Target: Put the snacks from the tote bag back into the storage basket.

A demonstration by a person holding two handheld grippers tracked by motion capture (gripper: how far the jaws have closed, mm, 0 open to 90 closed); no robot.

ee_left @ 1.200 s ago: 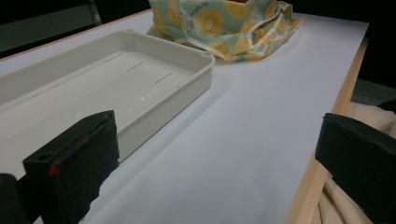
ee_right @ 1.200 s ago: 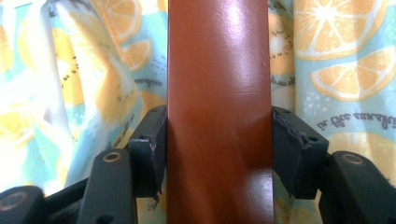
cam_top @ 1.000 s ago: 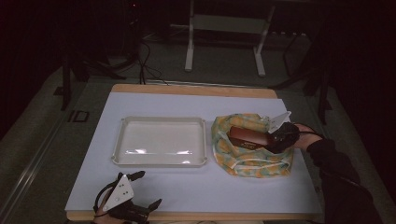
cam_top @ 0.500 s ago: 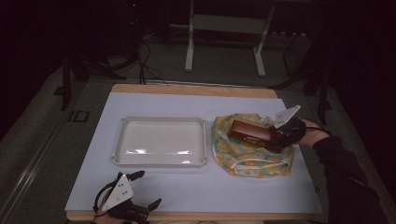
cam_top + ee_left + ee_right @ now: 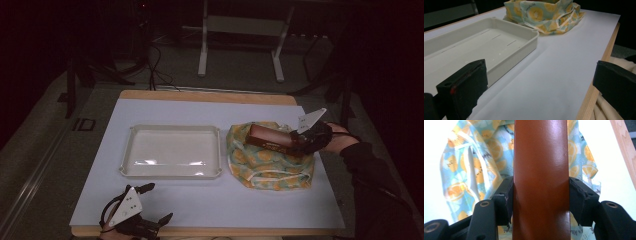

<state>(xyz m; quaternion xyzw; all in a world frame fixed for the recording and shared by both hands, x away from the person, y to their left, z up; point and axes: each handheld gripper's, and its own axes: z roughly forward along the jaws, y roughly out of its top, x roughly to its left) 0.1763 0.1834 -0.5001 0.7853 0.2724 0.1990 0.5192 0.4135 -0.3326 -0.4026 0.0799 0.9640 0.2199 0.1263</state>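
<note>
The right gripper (image 5: 295, 143) grasps a brown box (image 5: 270, 138), apparently above the fruit-print bag (image 5: 270, 167); the left gripper (image 5: 152, 202) at the table's (image 5: 225, 200) near edge is released.

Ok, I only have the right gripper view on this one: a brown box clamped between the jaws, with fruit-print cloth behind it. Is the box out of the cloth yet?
Observer: In the high view the right tool holds the brown box over the mouth of the fruit-print bag, pointing towards the left. I cannot tell whether it touches the fabric.
Operator: Is there anywhere to put it?
Observer: A white tray lies beside the bag, to its left in the high view, with nothing in it.
Operator: And the other hand?
Observer: The left tool is at the near edge of the table, jaws open, holding nothing.
</note>
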